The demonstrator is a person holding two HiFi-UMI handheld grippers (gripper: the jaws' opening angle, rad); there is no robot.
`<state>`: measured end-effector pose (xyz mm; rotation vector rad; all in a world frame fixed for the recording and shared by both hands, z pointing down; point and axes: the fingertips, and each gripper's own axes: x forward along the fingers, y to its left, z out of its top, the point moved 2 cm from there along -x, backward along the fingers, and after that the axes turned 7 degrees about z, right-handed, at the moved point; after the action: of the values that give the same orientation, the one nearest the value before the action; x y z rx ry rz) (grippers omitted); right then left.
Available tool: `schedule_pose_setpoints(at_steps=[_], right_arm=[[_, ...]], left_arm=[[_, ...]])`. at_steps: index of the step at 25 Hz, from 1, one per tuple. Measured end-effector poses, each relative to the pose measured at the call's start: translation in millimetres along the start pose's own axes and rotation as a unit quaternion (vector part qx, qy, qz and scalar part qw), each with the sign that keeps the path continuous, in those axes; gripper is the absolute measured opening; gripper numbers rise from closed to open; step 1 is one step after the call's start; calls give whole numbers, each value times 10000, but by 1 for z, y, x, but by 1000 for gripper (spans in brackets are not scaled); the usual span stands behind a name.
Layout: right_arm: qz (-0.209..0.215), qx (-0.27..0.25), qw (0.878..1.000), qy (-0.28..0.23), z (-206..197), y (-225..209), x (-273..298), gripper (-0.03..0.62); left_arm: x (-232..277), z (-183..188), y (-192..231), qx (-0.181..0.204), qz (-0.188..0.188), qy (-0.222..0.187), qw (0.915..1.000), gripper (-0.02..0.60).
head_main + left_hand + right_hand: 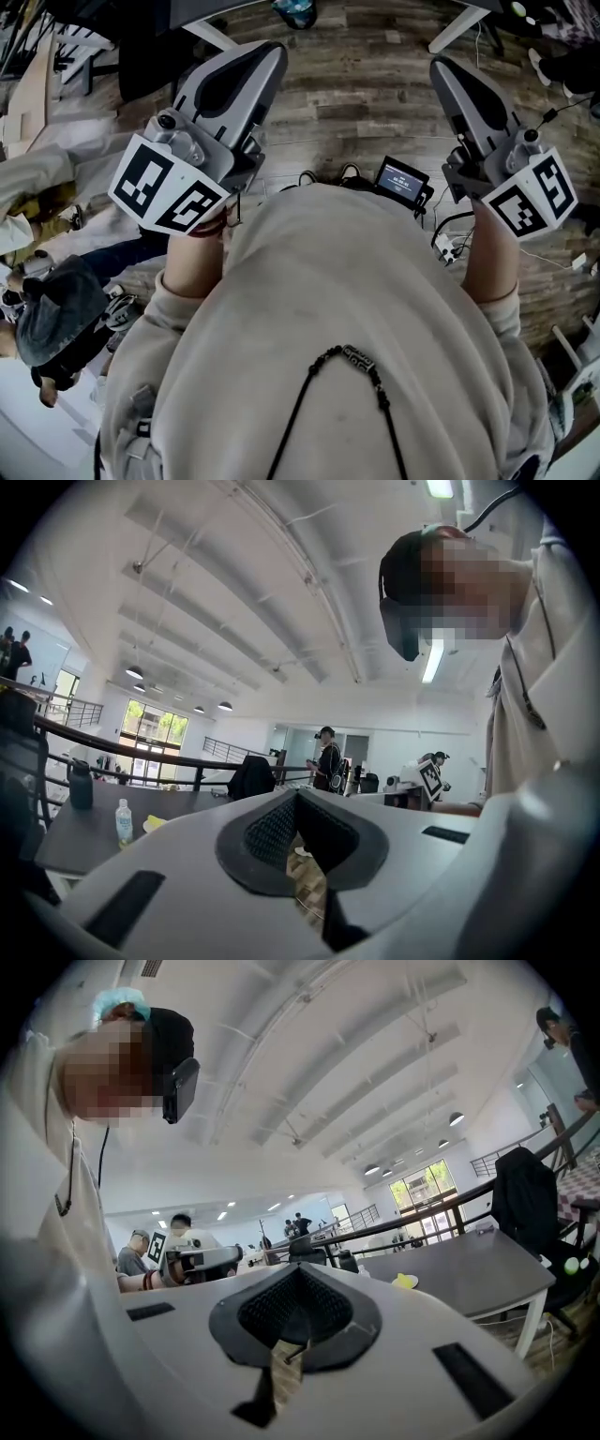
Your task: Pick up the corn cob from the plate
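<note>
Only your two gripper views show the dark table [469, 1274]. The head view shows just wooden floor [356, 103] beyond your sweatshirt [356, 328]. You hold the left gripper [264, 54] and right gripper [446, 71] out before your chest, well apart and nearly level. Each has its jaws closed together on nothing. On the table sits a pale plate [412, 1280] bearing a small yellow item, apparently the corn cob [400, 1281], well away from both grippers.
</note>
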<state>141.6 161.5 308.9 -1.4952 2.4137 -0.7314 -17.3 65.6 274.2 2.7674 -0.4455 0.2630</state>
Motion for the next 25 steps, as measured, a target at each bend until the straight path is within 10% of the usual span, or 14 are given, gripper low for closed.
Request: schedule_pose_setpoints(at_steps=[25], right_arm=[[-695,-369,9964,-308,50,22,-5,12]], left_arm=[[30,23,-5,393,-1190,69,9921,2]])
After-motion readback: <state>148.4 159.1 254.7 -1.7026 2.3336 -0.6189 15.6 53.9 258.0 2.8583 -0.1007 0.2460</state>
